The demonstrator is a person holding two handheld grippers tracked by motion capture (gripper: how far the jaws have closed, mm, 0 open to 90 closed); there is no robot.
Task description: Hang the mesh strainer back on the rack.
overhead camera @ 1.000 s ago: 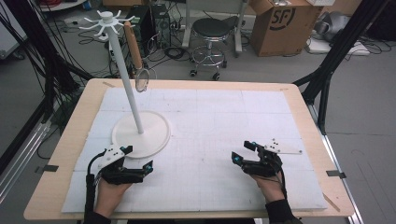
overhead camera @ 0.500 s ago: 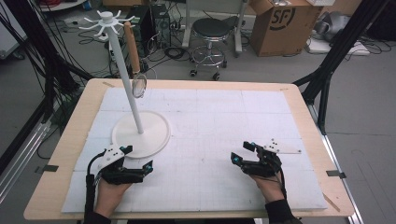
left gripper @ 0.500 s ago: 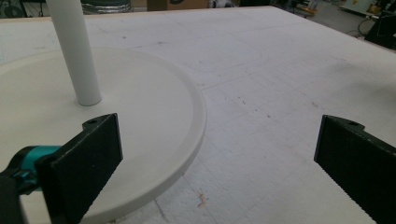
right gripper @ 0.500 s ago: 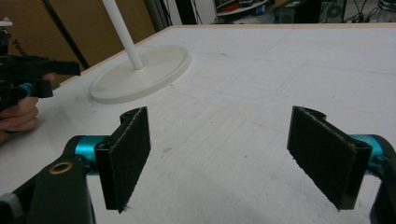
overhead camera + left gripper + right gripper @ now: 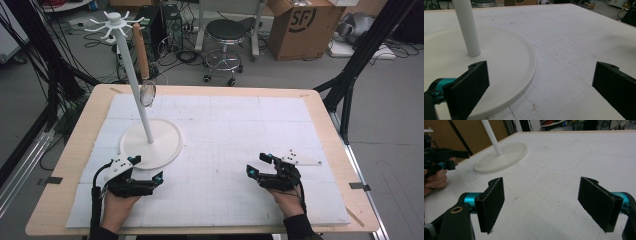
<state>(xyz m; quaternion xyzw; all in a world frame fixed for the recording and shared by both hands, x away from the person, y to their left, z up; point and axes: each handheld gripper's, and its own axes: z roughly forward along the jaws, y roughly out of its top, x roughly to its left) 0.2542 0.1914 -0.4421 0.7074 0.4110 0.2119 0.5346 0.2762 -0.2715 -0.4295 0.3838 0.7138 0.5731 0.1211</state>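
A white hook stand [image 5: 150,142] rises from a round base on the left of the mat, its pole [image 5: 131,70] ending in a ring of hooks. From one hook hangs a wooden-handled utensil [image 5: 142,52] with a small round mesh head [image 5: 148,94]. My left gripper [image 5: 146,168] rests open just in front of the base; the base rim [image 5: 529,65] runs between its pads [image 5: 471,87]. At front right my right gripper [image 5: 257,165] also rests open, with nothing between its pads [image 5: 494,202]. It faces the stand base [image 5: 501,157] and the left hand [image 5: 435,180].
A white foam mat [image 5: 240,125] covers most of the wooden table [image 5: 75,150]. Behind the table stand a stool [image 5: 227,32], a cardboard box [image 5: 300,25] and cables on the floor. Black frame legs [image 5: 350,75] rise at the right.
The hanging utensil has swung slightly, its mesh head drifting a little toward the pole. Both grippers stay where they were, still open.
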